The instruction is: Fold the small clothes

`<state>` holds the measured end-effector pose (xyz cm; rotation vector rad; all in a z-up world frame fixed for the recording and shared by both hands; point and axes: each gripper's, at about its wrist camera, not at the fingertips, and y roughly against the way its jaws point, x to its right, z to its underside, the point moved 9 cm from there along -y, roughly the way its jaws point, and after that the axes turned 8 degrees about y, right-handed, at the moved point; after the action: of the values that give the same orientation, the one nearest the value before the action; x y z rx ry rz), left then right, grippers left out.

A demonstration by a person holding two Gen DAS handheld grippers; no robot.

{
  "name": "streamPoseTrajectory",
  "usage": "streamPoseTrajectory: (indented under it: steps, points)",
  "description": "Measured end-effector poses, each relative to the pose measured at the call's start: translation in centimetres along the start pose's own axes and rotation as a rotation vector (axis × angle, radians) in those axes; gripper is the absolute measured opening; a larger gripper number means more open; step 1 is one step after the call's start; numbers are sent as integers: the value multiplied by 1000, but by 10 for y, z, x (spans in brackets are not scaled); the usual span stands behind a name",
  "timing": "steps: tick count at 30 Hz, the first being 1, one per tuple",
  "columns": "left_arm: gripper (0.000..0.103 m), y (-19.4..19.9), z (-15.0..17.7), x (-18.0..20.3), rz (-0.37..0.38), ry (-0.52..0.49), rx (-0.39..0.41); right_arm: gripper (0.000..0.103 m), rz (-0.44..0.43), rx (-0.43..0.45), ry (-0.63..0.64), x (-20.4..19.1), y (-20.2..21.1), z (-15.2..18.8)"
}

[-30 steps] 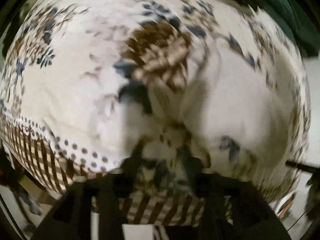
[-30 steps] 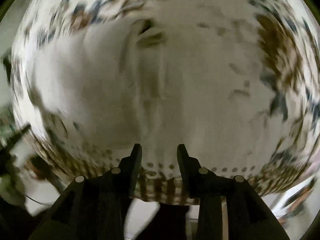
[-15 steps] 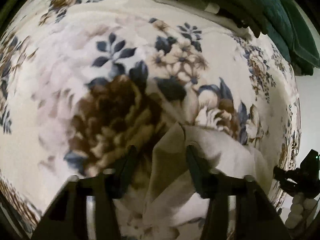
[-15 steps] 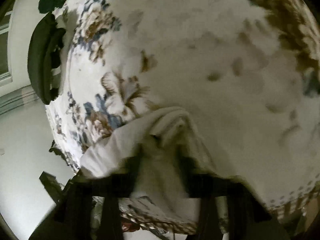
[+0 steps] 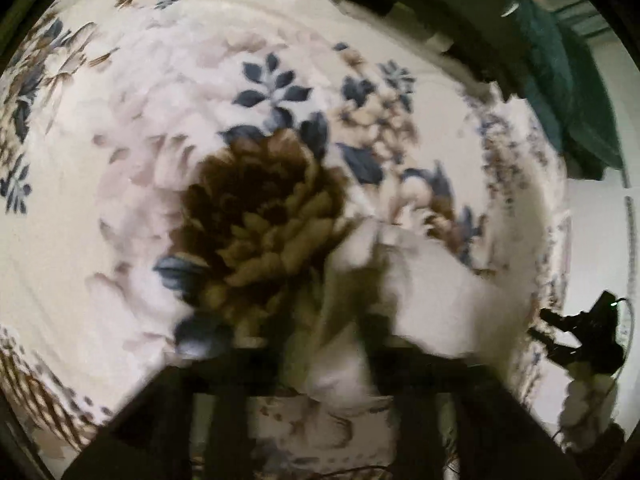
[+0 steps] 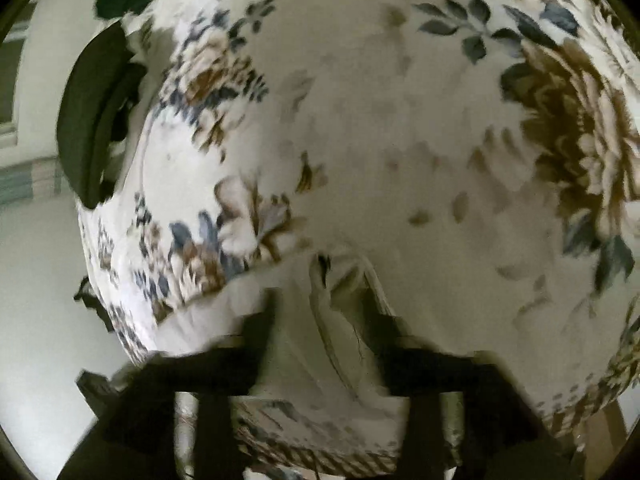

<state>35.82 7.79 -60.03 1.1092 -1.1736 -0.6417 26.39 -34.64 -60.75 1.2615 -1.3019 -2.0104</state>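
A small white garment [image 5: 424,292] hangs over the floral bedspread [image 5: 140,168]. My left gripper [image 5: 320,320] is shut on one bunched edge of it, the cloth rising between the two dark fingers. My right gripper [image 6: 320,312] is shut on another edge of the same white garment [image 6: 332,344], which also lies over the bedspread [image 6: 400,140] and drapes left toward the bed's edge. Both views are blurred. The garment's full shape is hidden.
Dark green bedding [image 5: 568,80] and a dark object [image 5: 420,28] lie at the far right of the bed. A dark cushion [image 6: 96,120] sits at the bed's left edge in the right wrist view. A black device [image 5: 584,336] stands off the bed, right.
A second ago both grippers were low over the bedspread in heavy blur. Both have since closed on the white garment and lifted it; the view now looks across the bed.
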Motion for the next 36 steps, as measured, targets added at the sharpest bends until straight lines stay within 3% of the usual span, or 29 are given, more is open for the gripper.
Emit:
streamPoseTrajectory:
  steps: [1,4,5,6,7,8,9,14,18,20,22,23,25,28,31,32,33,34,35,36]
  points:
    - [59,-2,5,3,3,-14,2,58,7,-17,10,0,-3,9]
    - [57,-18,22,11,-5,-54,-40,58,-2,-99,11,7,-19,38]
    - [47,-23,28,14,-19,-71,-42,58,9,-127,15,10,-26,47]
    - [30,-29,35,17,-37,-89,-44,58,11,-146,24,11,-33,55]
    - [5,-33,40,18,-51,-93,-52,52,15,-159,34,11,-38,62]
    - [4,-36,45,18,-61,-84,-57,39,23,-155,46,10,-40,65]
    - [4,-34,49,19,-54,-67,-44,7,40,-145,66,9,-41,68]
    - [4,-21,58,10,-55,-22,-16,7,120,-50,59,21,-22,65]
    - [9,-20,65,-1,-9,56,-119,8,154,-156,116,24,-37,70]
    - [21,-8,59,3,-34,30,-101,22,148,-188,139,16,-37,67]
    - [33,6,45,9,-54,-14,-45,52,137,-159,129,12,-26,56]
    - [42,12,37,14,-54,-30,-17,54,122,-123,112,11,-20,49]
    - [49,13,18,22,-44,-42,20,54,83,-73,67,10,-12,33]
    - [49,-7,-10,37,-23,-36,15,54,45,-46,15,9,-17,16]
    - [46,-37,-23,45,-57,-76,-14,54,7,-36,-28,12,-27,3]
    - [27,-47,-24,47,-61,-95,-18,54,-11,-33,-41,15,-29,-1]
    - [10,-52,-25,48,-60,-111,-19,52,-37,-28,-50,14,-32,-5]
    - [3,-60,-25,48,-69,-127,-31,33,-55,-12,-49,11,-35,-8]
    - [2,-65,-27,46,-85,-137,-24,16,-58,13,-46,11,-35,-12]
    - [2,-67,-28,44,-86,-143,-15,9,-41,26,-51,12,-37,-16]
